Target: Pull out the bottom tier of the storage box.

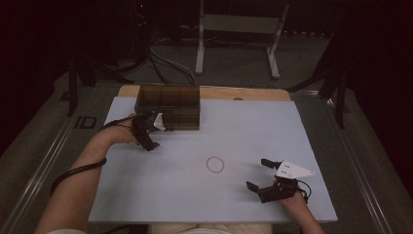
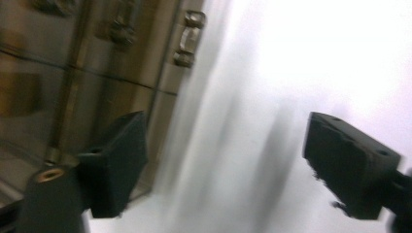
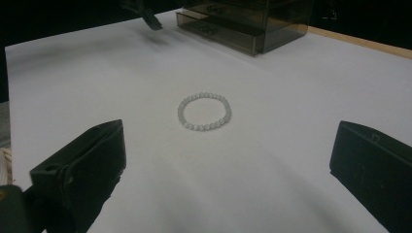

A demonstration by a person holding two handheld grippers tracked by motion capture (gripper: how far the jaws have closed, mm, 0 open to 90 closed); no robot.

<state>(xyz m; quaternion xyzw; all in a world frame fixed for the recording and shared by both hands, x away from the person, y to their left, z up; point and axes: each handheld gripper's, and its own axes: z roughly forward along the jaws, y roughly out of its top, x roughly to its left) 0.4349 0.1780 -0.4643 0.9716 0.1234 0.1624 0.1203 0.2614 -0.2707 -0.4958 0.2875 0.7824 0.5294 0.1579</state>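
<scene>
Bead bracelet (image 3: pixel 204 111) lies mid-surface (image 1: pixel 243 126), untouched. Right claw (image 3: pixel 228 170) spread, facing it; left claw (image 2: pixel 223 165) spread, empty, beside the drawer organiser (image 1: pixel 168 106). Risk: beads sliding away under a shallow pinch.

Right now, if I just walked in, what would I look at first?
Probably the little bead bracelet, lying alone in a ring in the middle of the white table. The right gripper sits open at the near right, facing it. At the far left stands a smoky see-through drawer box, with the left gripper, jaws wide apart, right beside it.
</scene>
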